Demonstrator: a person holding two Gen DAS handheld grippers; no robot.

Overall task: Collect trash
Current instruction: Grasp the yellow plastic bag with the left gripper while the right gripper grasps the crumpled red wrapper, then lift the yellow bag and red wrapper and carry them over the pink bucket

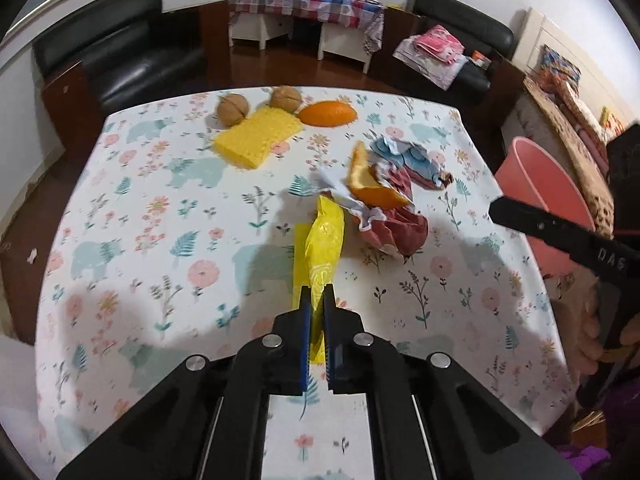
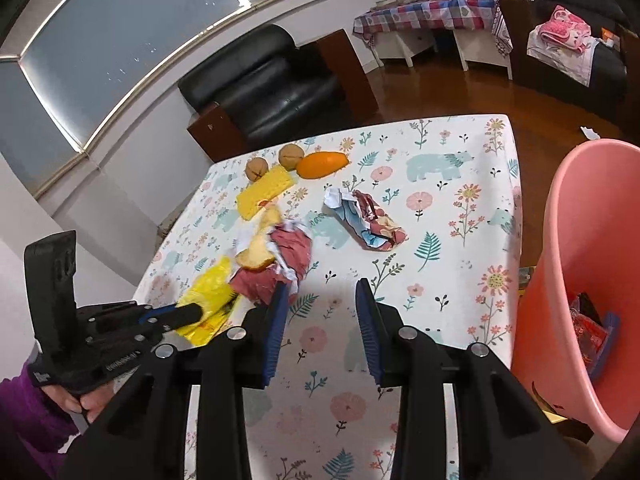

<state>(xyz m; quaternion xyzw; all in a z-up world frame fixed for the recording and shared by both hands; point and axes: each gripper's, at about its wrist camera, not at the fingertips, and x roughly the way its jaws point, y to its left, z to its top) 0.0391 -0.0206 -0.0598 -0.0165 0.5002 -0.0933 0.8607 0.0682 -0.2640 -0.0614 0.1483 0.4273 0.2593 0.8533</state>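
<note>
My left gripper [image 1: 317,294] is shut on a yellow plastic wrapper [image 1: 325,240] lying on the flowered tablecloth; it also shows in the right wrist view [image 2: 208,292]. Just beyond it lie a crumpled red paper [image 1: 394,226] with an orange peel [image 1: 372,184] on top, and a crumpled blue and red wrapper [image 1: 412,160]. My right gripper [image 2: 322,292] is open and empty above the cloth, right of the red paper [image 2: 288,252]. The pink bin [image 2: 576,280] stands off the table's right edge with red trash inside.
Two walnuts [image 1: 231,109], a yellow sponge [image 1: 258,132] and an orange [image 1: 328,114] sit at the table's far side. Black armchairs [image 1: 120,44] and a low checked-cloth table [image 1: 304,4] stand behind. The table's edge [image 2: 516,240] runs beside the bin.
</note>
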